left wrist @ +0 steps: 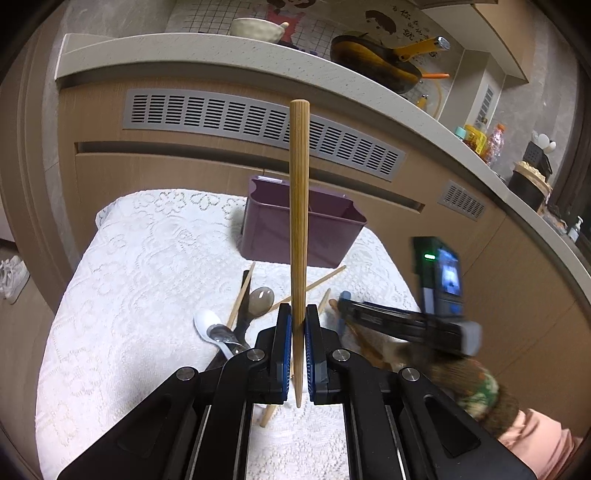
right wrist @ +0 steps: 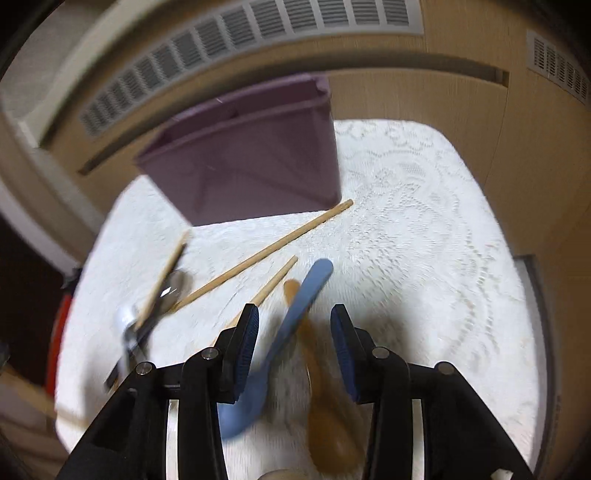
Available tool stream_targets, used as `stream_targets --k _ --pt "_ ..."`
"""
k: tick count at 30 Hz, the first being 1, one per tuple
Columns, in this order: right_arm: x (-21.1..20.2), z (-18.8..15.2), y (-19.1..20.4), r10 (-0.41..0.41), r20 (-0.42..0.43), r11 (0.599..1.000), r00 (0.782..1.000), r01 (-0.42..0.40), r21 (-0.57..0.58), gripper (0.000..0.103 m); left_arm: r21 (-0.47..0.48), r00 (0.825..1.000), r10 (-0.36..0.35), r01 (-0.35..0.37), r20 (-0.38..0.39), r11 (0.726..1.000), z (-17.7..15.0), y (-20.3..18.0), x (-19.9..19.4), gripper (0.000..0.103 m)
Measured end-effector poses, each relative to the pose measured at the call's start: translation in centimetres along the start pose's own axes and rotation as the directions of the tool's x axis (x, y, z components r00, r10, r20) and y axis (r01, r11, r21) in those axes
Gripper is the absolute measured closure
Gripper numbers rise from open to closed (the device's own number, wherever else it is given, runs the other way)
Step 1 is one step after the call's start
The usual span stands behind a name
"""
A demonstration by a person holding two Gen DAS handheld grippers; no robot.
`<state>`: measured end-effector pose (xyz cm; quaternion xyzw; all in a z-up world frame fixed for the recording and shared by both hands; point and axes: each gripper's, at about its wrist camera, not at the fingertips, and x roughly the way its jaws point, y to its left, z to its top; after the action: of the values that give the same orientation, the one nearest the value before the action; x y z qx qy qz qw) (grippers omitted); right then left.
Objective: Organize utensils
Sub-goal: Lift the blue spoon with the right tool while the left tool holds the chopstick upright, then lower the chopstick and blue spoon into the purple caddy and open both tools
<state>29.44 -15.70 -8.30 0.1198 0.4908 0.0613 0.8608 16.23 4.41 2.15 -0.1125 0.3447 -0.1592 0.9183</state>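
Note:
My left gripper [left wrist: 298,314] is shut on a wooden chopstick [left wrist: 299,206] that stands upright in front of the purple utensil bin [left wrist: 273,236]. More chopsticks [left wrist: 240,295], a white spoon [left wrist: 207,325], a metal spoon [left wrist: 221,334] and a grey spoon [left wrist: 260,301] lie on the white lace cloth [left wrist: 129,295]. My right gripper [right wrist: 293,319] is open above a blue spoon [right wrist: 291,317] and a brown spoon [right wrist: 325,398] that lie between its fingers. The purple bin [right wrist: 251,162] stands behind, with loose chopsticks [right wrist: 266,251] before it. The right gripper also shows in the left wrist view [left wrist: 406,325].
The cloth-covered table stands against a wood-panelled counter front [left wrist: 184,173] with grey vents [left wrist: 258,122]. On the countertop [left wrist: 258,51] are a bowl [left wrist: 255,31], a yellow-handled pan [left wrist: 384,62] and bottles [left wrist: 484,140]. A phone [left wrist: 448,277] is mounted on the right gripper.

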Motion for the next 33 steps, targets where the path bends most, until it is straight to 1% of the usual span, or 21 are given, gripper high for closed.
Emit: stream_targets --k 2,4,5,6,7,10,12,14,18,20,23,28,31,33 --pt "1.9 0.2 1.1 -0.04 -0.036 0.999 0.999 0.039 -0.031 0.065 -0.001 1.0 0.001 -0.001 -0.004 1.0 0.0 0.3 0.2 0.096" --pt "2.3 0.1 1.8 -0.038 -0.007 0.997 0.999 0.038 -0.064 0.067 -0.008 1.0 0.001 -0.001 -0.007 1.0 -0.1 0.8 0.3 0.096" --pt "2.3 0.1 2.1 -0.041 -0.001 0.995 0.999 0.041 -0.087 0.074 -0.012 1.0 0.001 -0.001 -0.008 1.0 -0.2 0.9 0.3 0.096" --pt "2.1 0.1 2.2 -0.04 -0.006 0.994 0.999 0.039 -0.105 0.086 -0.016 1.0 0.001 -0.002 -0.009 1.0 -0.2 1.0 0.4 0.096" --pt "1.8 -0.1 2.1 -0.025 -0.017 0.994 1.0 0.023 -0.111 0.092 -0.019 1.0 0.001 -0.002 -0.01 1.0 -0.3 1.2 0.4 0.096" --pt "-0.7 -0.6 1.5 0.029 0.008 0.994 1.0 -0.028 -0.103 0.093 -0.023 1.0 0.001 -0.002 -0.014 1.0 -0.5 1.4 0.4 0.096" --pt "-3.4 -1.0 1.3 0.073 0.045 0.991 0.996 -0.068 -0.115 0.093 -0.021 1.0 0.0 0.0 -0.013 1.0 -0.6 1.3 0.3 0.096" --pt "-6.8 -1.7 1.3 0.118 0.092 0.983 0.989 -0.103 -0.153 0.094 -0.022 1.0 -0.004 0.004 -0.012 1.0 -0.7 1.0 0.2 0.096" --pt "-11.8 -2.7 1.4 0.193 0.14 0.966 0.971 -0.163 -0.199 0.098 -0.02 1.0 -0.013 0.013 -0.009 1.0 -0.9 0.5 0.0 0.096" --pt "-14.1 -3.0 1.8 0.213 0.178 0.959 0.961 -0.171 -0.226 0.098 -0.019 1.0 -0.015 0.014 -0.008 1.0 -0.9 0.1 0.0 0.096" --pt "-16.1 -3.0 2.0 0.237 0.224 0.954 0.945 -0.182 -0.24 0.098 -0.012 1.0 -0.017 0.017 -0.013 1.0 -0.8 -0.4 0.3 0.096" --pt "-17.8 -1.9 1.3 0.253 0.256 0.951 0.933 -0.192 -0.241 0.098 0.007 1.0 -0.022 0.022 -0.009 1.0 -0.2 -1.2 0.5 0.096" --pt "-19.0 -1.3 1.5 0.254 0.285 0.946 0.924 -0.177 -0.271 0.098 0.023 0.999 -0.041 0.041 0.007 0.999 1.0 -1.6 0.3 0.096" --pt "-19.7 -0.7 1.7 0.259 0.298 0.943 0.919 -0.173 -0.284 0.098 0.037 0.998 -0.062 0.061 0.02 0.997 2.4 -1.8 0.2 0.096"
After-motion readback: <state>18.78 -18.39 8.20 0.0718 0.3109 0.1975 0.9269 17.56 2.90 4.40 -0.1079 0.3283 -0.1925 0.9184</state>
